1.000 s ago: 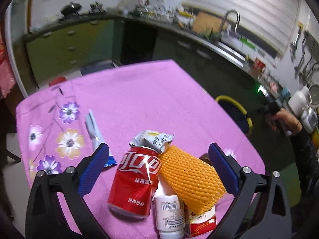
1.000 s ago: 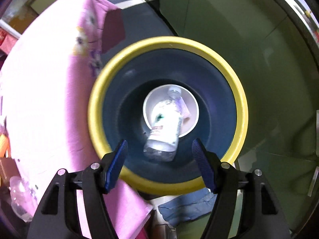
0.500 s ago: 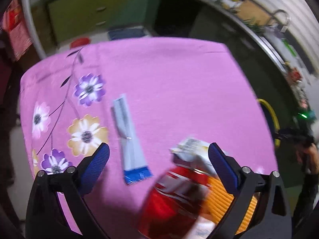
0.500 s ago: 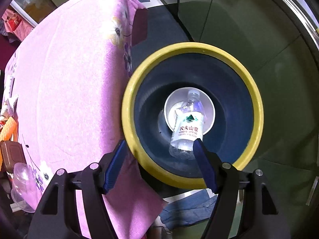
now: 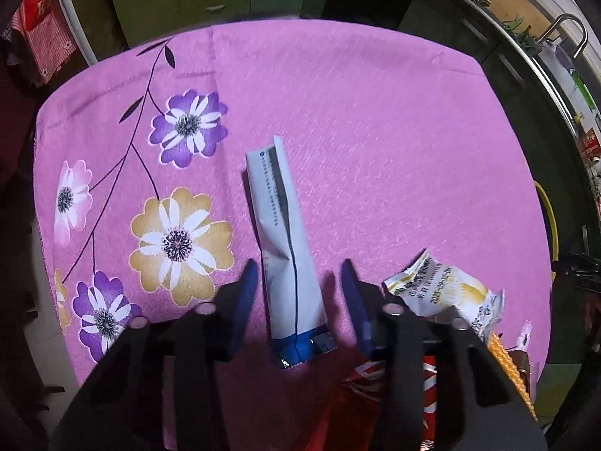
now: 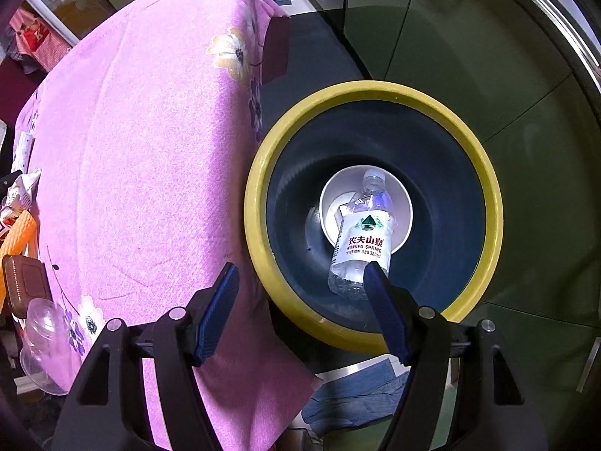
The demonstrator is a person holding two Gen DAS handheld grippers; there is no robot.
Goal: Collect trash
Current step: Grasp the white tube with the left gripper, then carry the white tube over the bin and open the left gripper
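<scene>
Left tongs: jaws just closing, narrow, astride long white-blue wrapper on bench, pads apart from it. Right tongs: wide, empty; yellow-rimmed bin at 1 o'clock, bottle inside.

My worktop cloth is pink woven fabric, matt, slightly nubby, with printed flowers. Sachet between my left fingers: smooth foil-like film, creased, faint sheen. Crumpled wrapper is glossy film. Finger pads are matt blue, ribbed. Bin: smooth plastic, yellow rim. Bottle inside is clear glossy plastic with a paper-like label.
</scene>
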